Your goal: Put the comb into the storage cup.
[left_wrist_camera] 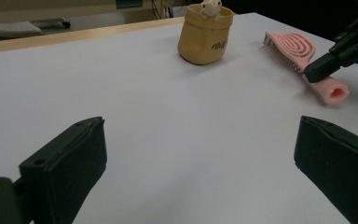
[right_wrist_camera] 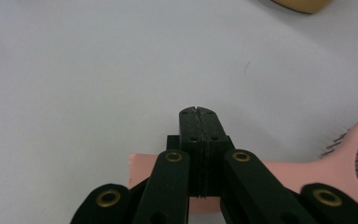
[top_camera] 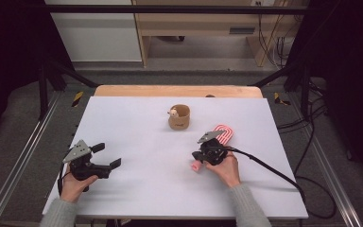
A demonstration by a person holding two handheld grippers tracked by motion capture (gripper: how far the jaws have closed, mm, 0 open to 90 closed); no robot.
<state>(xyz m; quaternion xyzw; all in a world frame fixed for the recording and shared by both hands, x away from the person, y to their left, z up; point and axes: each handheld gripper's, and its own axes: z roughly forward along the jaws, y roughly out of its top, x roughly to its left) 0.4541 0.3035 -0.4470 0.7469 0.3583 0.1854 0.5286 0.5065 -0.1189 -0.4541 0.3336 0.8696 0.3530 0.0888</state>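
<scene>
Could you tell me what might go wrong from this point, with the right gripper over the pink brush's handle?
1. The right gripper is shut above the pink hairbrush handle, so it may press or nudge it rather than grasp.
2. A pushed brush could slide toward the tan cup nearby.

- The white table (top_camera: 137, 184) has a wooden edge (top_camera: 177, 91) at 12 o'clock.
- A light wooden cabinet (top_camera: 203, 23) stands behind at 12 o'clock, cables (top_camera: 272, 42) at 1 o'clock.
- Grey floor (top_camera: 23, 113), dark frame bars (top_camera: 42, 85) at 10 o'clock, perhaps metal.
</scene>
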